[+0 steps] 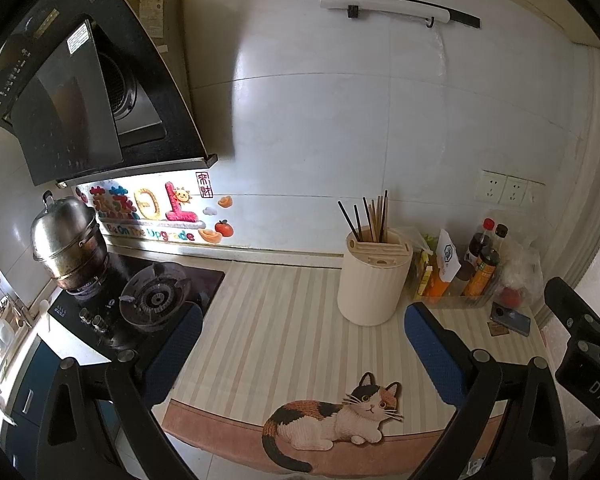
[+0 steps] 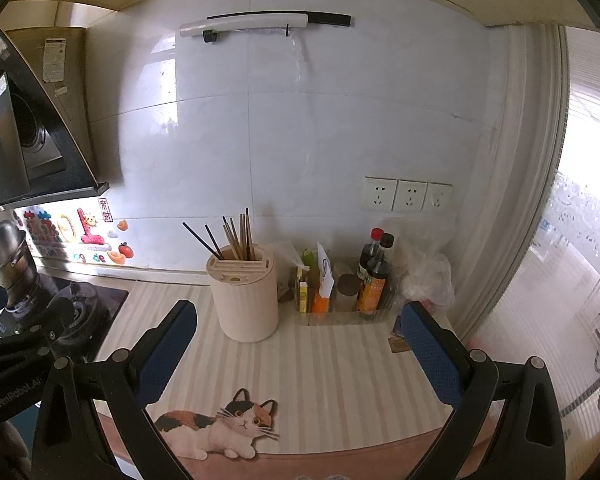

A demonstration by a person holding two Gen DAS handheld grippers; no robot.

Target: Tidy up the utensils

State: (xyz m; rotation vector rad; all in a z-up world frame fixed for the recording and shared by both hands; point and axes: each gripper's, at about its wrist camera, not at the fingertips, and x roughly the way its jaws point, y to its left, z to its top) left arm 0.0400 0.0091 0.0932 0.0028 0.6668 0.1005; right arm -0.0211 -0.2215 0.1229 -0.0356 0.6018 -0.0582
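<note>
A cream utensil holder (image 1: 374, 278) stands at the back of the striped counter mat (image 1: 284, 320), with several dark and wooden chopsticks (image 1: 370, 216) upright in it. It also shows in the right wrist view (image 2: 244, 296), chopsticks (image 2: 236, 240) sticking out. My left gripper (image 1: 304, 344) is open and empty, held above the mat in front of the holder. My right gripper (image 2: 300, 340) is open and empty, also in front of the holder; its body shows at the right edge of the left wrist view (image 1: 580, 344).
A gas stove (image 1: 140, 300) with a steel pot (image 1: 66, 240) is on the left under a range hood (image 1: 80, 92). Sauce bottles (image 2: 374, 276), packets and a plastic bag (image 2: 428, 276) stand right of the holder. A phone (image 1: 512, 320) lies nearby. Wall sockets (image 2: 408, 196) are behind.
</note>
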